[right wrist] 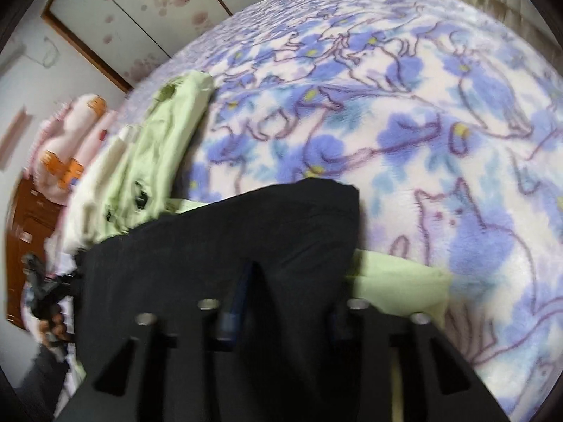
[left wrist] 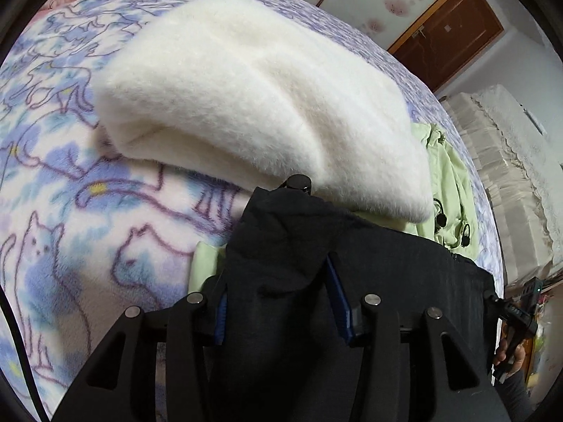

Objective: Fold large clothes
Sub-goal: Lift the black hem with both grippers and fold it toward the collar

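Note:
A black garment (left wrist: 352,263) hangs stretched between my two grippers, over the bed. My left gripper (left wrist: 281,232) is shut on one edge of it; the cloth drapes over and hides most of the fingers. My right gripper (right wrist: 299,246) is shut on the other edge of the black garment (right wrist: 218,246), which covers its fingers too. A light green garment (left wrist: 447,176) lies under the black one and shows in the right wrist view (right wrist: 155,147). A folded white fluffy garment (left wrist: 253,105) lies on the bed ahead of my left gripper.
The bed carries a blue and purple cat-print blanket (left wrist: 70,183), also in the right wrist view (right wrist: 422,112). A brown door (left wrist: 454,35) and white drawers (left wrist: 499,161) stand at the right. Pink pillows (right wrist: 77,133) lie at the left.

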A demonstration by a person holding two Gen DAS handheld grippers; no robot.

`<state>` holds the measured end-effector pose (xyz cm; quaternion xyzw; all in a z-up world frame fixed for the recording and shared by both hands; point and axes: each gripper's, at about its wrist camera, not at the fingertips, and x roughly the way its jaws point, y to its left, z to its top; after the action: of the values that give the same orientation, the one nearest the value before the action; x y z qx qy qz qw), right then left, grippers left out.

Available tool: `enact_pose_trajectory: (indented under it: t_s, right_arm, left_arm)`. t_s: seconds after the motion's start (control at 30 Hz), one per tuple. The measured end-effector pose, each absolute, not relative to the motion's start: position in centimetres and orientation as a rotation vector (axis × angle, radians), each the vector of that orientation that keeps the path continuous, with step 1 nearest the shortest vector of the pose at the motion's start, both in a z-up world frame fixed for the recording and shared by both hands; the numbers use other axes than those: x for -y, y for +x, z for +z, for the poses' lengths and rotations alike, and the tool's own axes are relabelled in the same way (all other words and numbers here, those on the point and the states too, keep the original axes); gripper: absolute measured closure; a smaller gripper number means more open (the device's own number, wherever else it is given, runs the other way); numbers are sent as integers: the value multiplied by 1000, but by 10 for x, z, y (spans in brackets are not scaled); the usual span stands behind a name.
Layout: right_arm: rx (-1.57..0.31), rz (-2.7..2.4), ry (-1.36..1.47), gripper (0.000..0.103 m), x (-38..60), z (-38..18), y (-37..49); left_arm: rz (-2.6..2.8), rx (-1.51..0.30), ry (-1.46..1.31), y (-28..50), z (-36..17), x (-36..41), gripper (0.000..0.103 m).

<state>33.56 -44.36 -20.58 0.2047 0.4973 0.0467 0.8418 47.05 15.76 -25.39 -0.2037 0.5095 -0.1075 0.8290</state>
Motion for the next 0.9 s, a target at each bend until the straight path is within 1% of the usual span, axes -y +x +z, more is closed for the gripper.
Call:
enact_pose_trajectory:
  t_s: [0.03,0.07,0.1,0.13,0.17,0.27,0.4,0.5,0.53,0.63,0.73,0.8,0.83,0.87,0.9]
  right_arm:
    - [-1052,92,433,89,445,-207,334]
    - [-1050,89,442,92,446,-207,333]
    - [-1045,84,446,94,447,-207,331]
    - [-1038,77,440,96,446,-205,329]
    - [-1031,65,425,97,444,-203,327]
    - [-1012,12,369,100,436,-192,316]
    - [-945,-47,284,100,433,-158,294]
    - [-886,-92,231,101,437,-141,290]
    - [-893,-103,229,101,439,-144,293]
    - [-975,-154,221,101,442,-173,312]
    - [-1055,-194,211,95,438,-204,326]
    - [-1045,-209,238,90,438,-195,323]
    - [-1045,-211,258,89,440,-189,320]
    - [-1036,-194,287,88,444,-179,315]
    - [-1017,-174,309,88,445,-172,308]
  left_arm:
    - [-225,-1085,-431,470,-254,-160,60]
    - [-216,-1093,-425,470,-254,-159,69]
    - [-206,-1101,-419,471,-255,-157,74]
    - [-183,-1113,-403,471,-254,-155,84]
    - [-166,-1117,-388,471,-253,-153,92]
    - [-126,-1065,-297,461,-231,-137,98]
    - [-145,-987,-197,449,-194,-118,99]
    - [-139,-959,-146,451,-183,-106,99]
    - [-131,-961,-135,454,-184,-105,99]
    - [-73,-1014,-103,464,-209,-94,99]
    - [-12,-1091,-67,470,-246,-93,97]
    - [1,-1084,-92,469,-248,-94,94]
    - [9,-1082,-115,468,-244,-97,92]
    - [15,-1083,-134,465,-241,-100,87]
    - [15,-1075,-140,462,-236,-102,85]
